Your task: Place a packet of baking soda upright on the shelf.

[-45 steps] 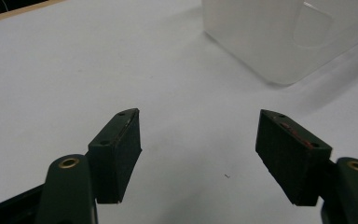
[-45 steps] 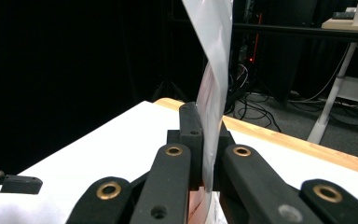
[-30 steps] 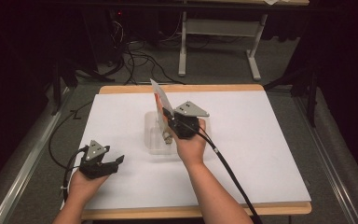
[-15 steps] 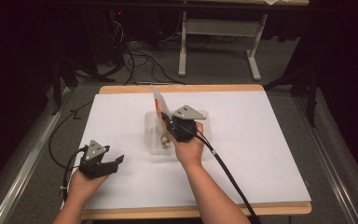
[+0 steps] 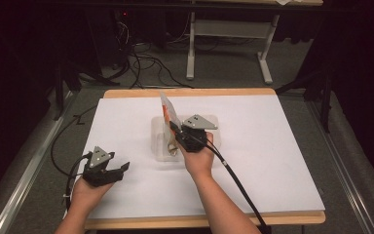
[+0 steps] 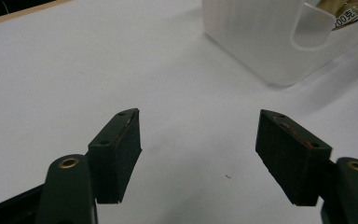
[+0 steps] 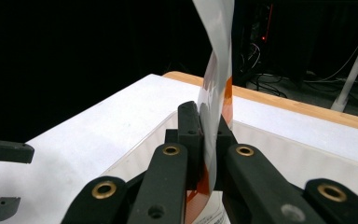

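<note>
Packet (image 7: 216,88) pinched upright by right tool (image 7: 208,140) above clear bin (image 5: 158,141).

Your high view looks forward and down over the whole table (image 5: 272,161). Each gripper view rides low, close behind its jaws; all three share the clear bin (image 6: 256,42).

The packet (image 7: 216,88) runs off the right gripper view's top edge; its print looks too blurred to read.

One clear bin (image 5: 161,141), one packet (image 5: 168,109), two hand-held grippers.
</note>
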Available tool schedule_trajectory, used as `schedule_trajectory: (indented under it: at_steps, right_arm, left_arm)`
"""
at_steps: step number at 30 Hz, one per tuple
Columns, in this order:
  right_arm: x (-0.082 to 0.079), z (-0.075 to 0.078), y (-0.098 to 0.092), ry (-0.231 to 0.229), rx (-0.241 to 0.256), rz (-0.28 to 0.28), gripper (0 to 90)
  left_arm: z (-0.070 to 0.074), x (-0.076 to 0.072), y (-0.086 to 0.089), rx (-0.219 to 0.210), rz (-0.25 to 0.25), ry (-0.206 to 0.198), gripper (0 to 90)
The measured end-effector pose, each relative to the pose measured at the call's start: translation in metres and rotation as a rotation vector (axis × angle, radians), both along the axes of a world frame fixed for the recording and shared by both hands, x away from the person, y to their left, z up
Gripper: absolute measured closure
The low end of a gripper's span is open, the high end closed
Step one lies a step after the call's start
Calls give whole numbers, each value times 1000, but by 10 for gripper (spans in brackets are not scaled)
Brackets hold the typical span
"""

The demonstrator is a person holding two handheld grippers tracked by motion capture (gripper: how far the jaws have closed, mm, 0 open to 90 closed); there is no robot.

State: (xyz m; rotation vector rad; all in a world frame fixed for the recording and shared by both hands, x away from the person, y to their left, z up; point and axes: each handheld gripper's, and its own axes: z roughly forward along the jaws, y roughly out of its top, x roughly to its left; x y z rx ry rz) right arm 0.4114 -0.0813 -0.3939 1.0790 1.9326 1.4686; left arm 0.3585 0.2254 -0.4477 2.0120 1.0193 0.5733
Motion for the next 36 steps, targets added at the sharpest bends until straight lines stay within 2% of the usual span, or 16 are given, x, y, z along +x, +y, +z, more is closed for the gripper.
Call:
schedule_trajectory:
  at_steps: [21,25,30,36]
  right_arm:
    - [-14,-14,-4,19,-20,7,886]
    - [-16,-23,-1,45,-42,21,887]
    - [-22,-32,2,48,-54,29,887]
    - [-24,-35,3,52,-52,24,885]
  left_arm:
    - [1,0,1,1,0,-1,313]
    - [1,-1,1,7,-1,0,313]
    - [1,-1,0,6,-2,0,313]
    - [1,-1,0,7,-3,0,313]
